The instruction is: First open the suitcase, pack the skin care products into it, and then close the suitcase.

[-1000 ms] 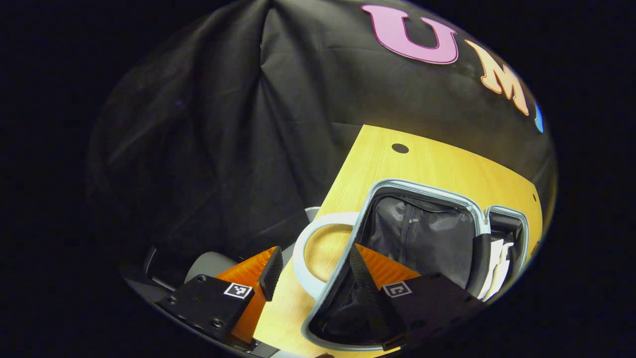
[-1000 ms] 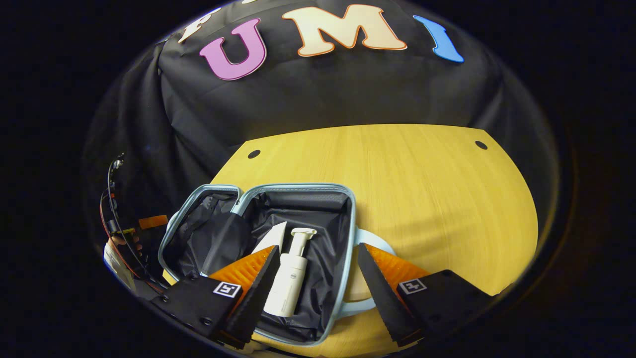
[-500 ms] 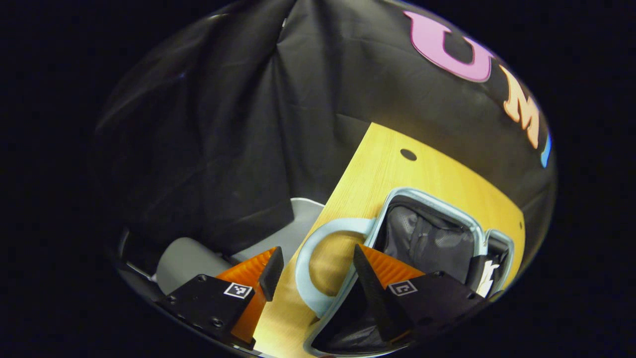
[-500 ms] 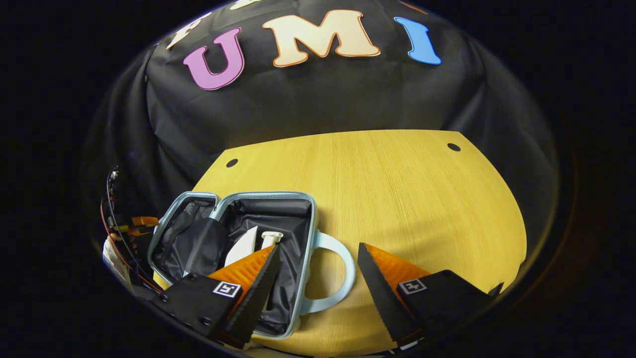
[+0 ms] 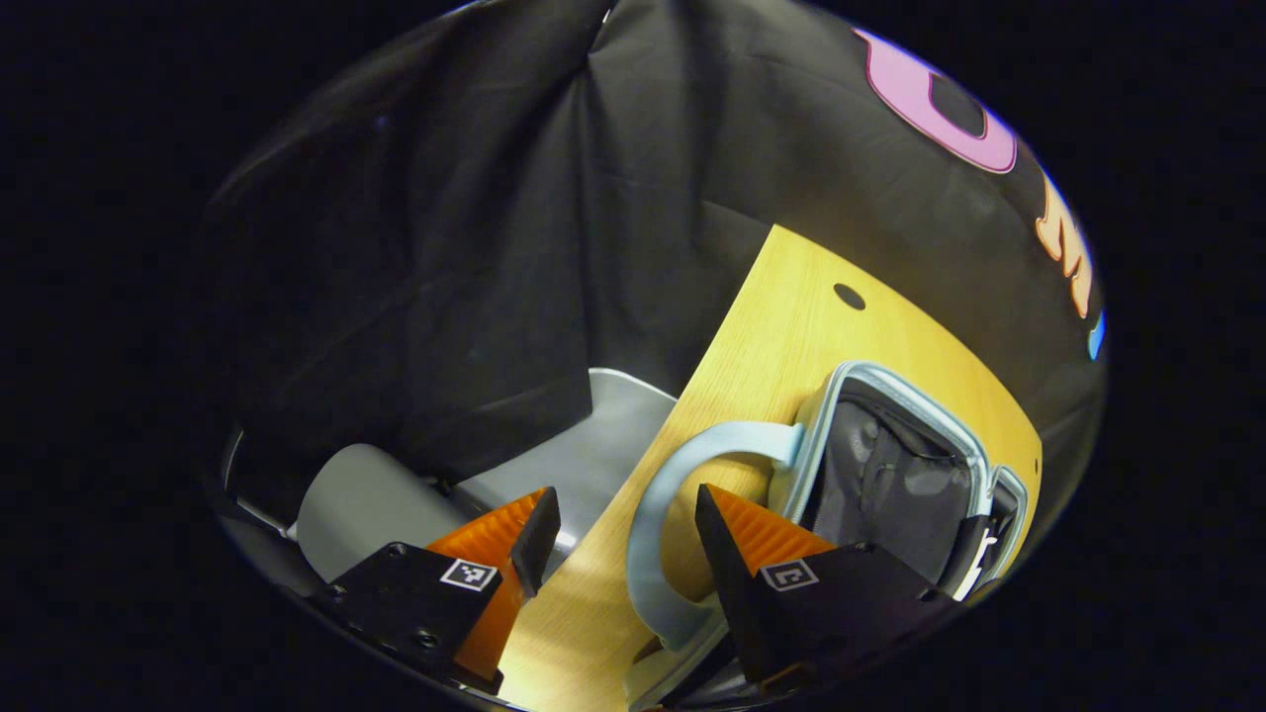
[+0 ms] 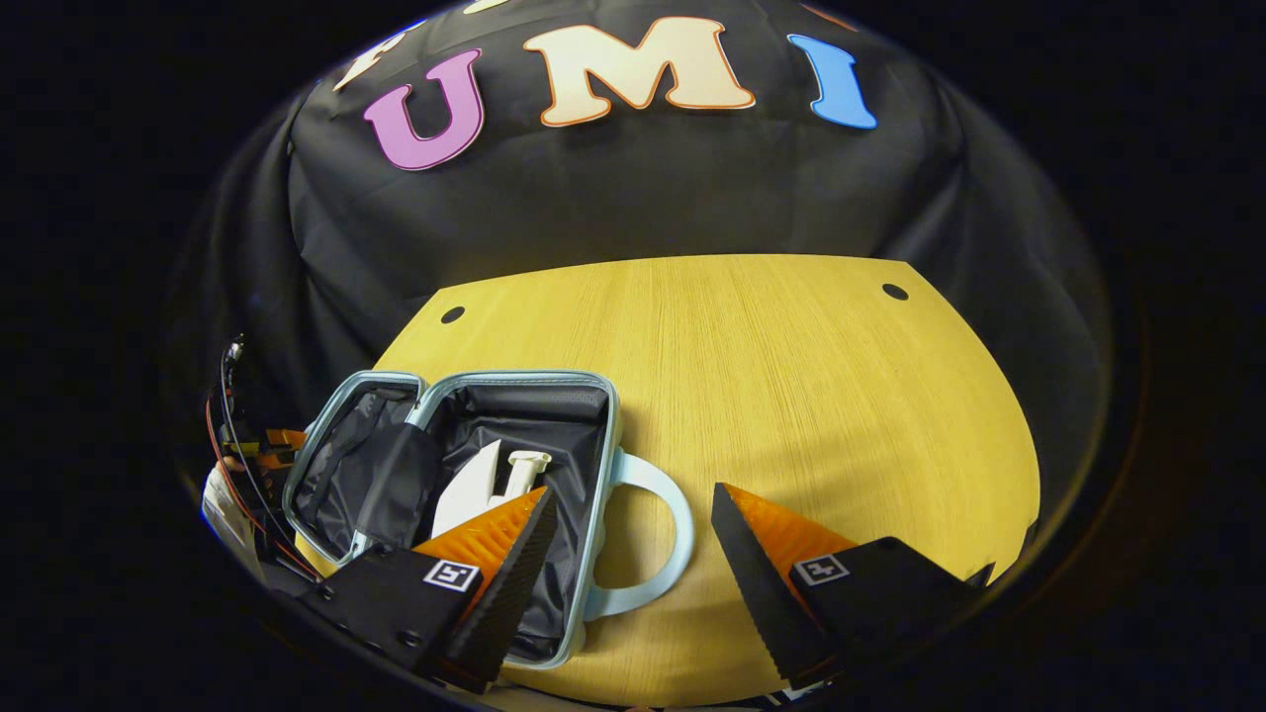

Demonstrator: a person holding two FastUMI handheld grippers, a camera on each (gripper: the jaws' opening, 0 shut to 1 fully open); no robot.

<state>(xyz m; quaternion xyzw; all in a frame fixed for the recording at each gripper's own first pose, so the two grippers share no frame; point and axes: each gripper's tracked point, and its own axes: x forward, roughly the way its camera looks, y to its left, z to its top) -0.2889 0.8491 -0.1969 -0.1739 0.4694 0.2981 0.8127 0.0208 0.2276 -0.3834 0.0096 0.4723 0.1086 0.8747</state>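
Observation:
The light blue suitcase (image 6: 611, 435) lies open on the wooden table (image 6: 791, 376), both halves showing black lining. A white pump bottle (image 6: 521, 463) and a white tube (image 6: 473, 489) lie in its right half. My right gripper (image 6: 628, 564) is open above the table just right of that half, over its handle (image 6: 676, 524). In the left gripper view the suitcase (image 5: 890, 475) sits at the right, and the handle (image 5: 648, 514) of its left half curves between the fingers of my open left gripper (image 5: 621, 549). I cannot tell whether they touch it.
The table edge (image 5: 712, 386) runs diagonally in the left gripper view, with a grey cylinder (image 5: 361, 504) and a grey seat (image 5: 584, 445) below it. At the far left of the right gripper view are cables (image 6: 226, 435) and a hand (image 6: 226, 465). Bare tabletop stretches right of the suitcase.
My right gripper has drawn back to the right, off the suitcase's inside and over its handle. My left gripper has shifted left, bringing the left half's handle between its fingers. Both stay open.

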